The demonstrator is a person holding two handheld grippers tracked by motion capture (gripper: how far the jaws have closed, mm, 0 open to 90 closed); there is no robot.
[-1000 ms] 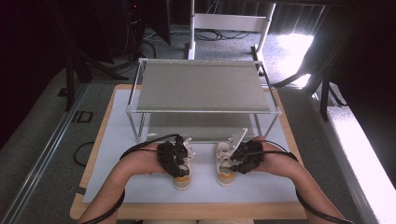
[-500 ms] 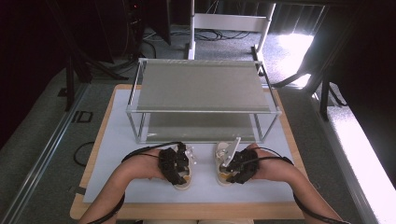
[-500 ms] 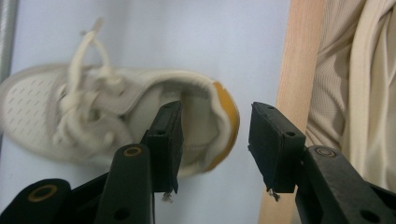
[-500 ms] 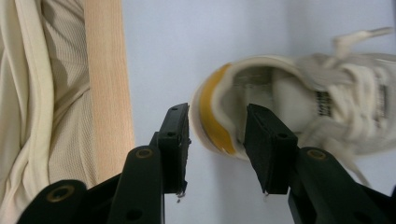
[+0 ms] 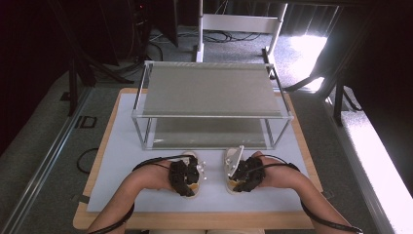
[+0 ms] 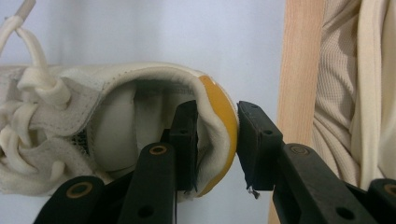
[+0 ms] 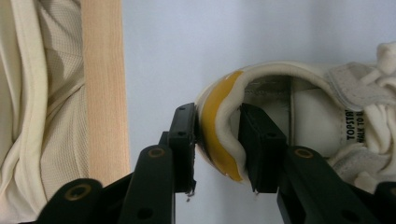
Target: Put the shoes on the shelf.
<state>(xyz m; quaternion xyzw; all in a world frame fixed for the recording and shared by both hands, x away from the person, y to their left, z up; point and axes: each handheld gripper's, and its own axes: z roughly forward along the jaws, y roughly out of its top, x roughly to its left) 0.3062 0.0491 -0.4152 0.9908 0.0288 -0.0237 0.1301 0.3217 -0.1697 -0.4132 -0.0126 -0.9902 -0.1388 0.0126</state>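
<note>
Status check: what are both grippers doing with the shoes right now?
Left gripper shut on left shoe heel. Right gripper shut on right shoe heel. Both shoes near table edge; shelf rack ahead.

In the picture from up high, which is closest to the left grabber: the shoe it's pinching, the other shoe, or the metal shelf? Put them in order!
From the left gripper:
1. Left shoe, pinched at its heel, right under the gripper.
2. Right shoe, just to its right, in the right gripper.
3. Metal shelf, farther back on the table.
</note>
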